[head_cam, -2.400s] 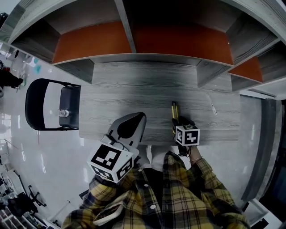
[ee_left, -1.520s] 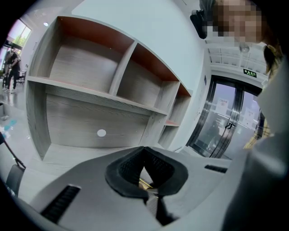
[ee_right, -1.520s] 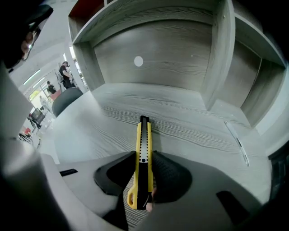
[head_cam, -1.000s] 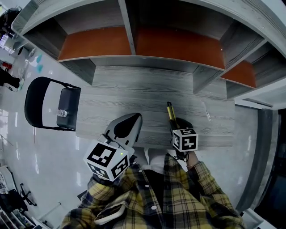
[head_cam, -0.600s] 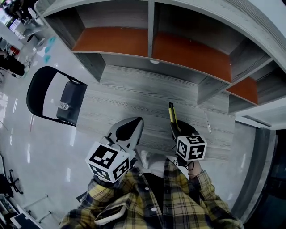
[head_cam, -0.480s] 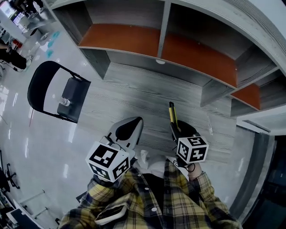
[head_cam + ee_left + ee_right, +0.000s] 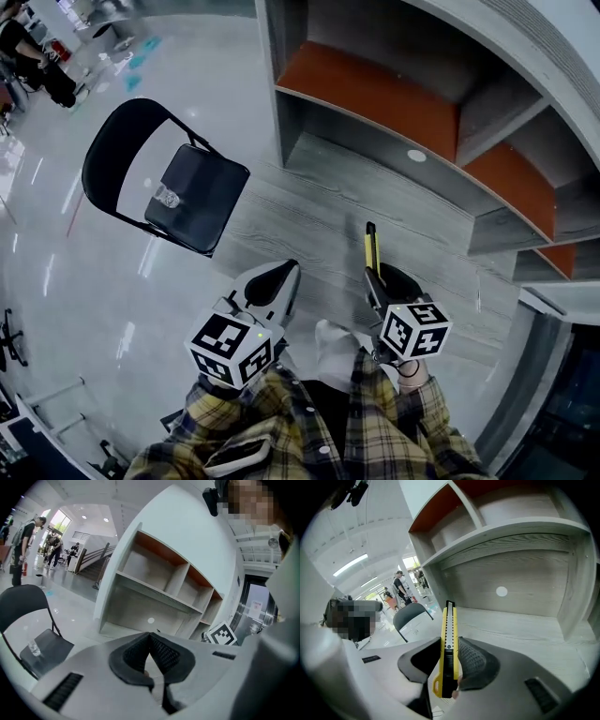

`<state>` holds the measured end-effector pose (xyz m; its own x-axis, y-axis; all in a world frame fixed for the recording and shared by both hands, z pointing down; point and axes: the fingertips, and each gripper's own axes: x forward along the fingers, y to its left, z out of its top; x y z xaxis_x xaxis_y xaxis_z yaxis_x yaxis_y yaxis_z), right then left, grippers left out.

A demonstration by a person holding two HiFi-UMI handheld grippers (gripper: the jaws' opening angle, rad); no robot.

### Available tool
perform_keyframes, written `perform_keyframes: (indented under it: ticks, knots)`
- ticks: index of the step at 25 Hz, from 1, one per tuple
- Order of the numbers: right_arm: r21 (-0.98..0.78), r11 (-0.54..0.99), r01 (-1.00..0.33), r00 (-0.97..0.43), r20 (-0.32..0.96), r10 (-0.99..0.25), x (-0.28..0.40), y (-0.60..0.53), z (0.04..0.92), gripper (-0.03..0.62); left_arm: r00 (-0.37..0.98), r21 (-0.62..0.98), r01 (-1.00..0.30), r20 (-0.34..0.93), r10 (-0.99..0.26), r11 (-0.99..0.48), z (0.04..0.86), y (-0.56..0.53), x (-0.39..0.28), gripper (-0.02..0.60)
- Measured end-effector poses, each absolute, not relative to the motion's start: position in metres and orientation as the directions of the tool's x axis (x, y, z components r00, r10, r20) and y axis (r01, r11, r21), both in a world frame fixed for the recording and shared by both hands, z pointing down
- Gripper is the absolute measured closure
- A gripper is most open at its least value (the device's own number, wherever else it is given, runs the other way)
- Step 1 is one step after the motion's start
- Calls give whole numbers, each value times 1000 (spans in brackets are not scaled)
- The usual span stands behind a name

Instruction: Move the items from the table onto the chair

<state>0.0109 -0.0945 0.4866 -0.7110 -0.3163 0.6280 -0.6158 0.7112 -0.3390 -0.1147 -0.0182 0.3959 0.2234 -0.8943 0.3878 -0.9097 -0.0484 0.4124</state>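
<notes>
Right gripper [image 7: 451,654] clamps a yellow utility knife [image 7: 448,620] above the table [image 7: 525,630]; left gripper [image 7: 150,639] is closed and empty. Unlike the right gripper view, the head view shows a small clear bottle [image 7: 167,197] on the chair [image 7: 211,214].

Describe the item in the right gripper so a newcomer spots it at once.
Start at the grey wood-grain table below the orange-backed shelves. Over its near edge, the right gripper is shut on a slim utility knife pointing away from the person. It is the only yellow thing; the left gripper holds nothing.

Open floor [image 7: 103,281] beside table [image 7: 309,211], bottle [image 7: 168,197] on chair seat [image 7: 208,204]
</notes>
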Motion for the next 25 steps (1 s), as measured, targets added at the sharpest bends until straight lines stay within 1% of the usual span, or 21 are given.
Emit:
perform_keyframes:
  ticks: [6,10,16,20,22,25]
  knots:
    - [-334,738,-586,-723,628,-290,-117,-50,498,469,229,405,-913,412,-882,-48,410,22,-230,578]
    - [-366,768,-526,-754,619,-221,-216,-13,520,469,193,377,-926,444,-875,-13,435,48,-313,578]
    - [-447,777,-443,-767,637,-70,-344,36,563,470,105,392,-913,490,-866,111,475,81,-411,578]
    - [-501,765,-405,-768,640,13,-411,57,599,470,21,393,-894,517,-856,216,507,99,-461,578]
    - [-532,742,-408,-766,641,39,-435,66,620,469,-11,399,-878,535,-844,265,525,113,-480,578]
    - [-574,685,-448,-754,655,56,-470,70,669,470,-44,400,-858,566,-823,321,557,133,-507,578]
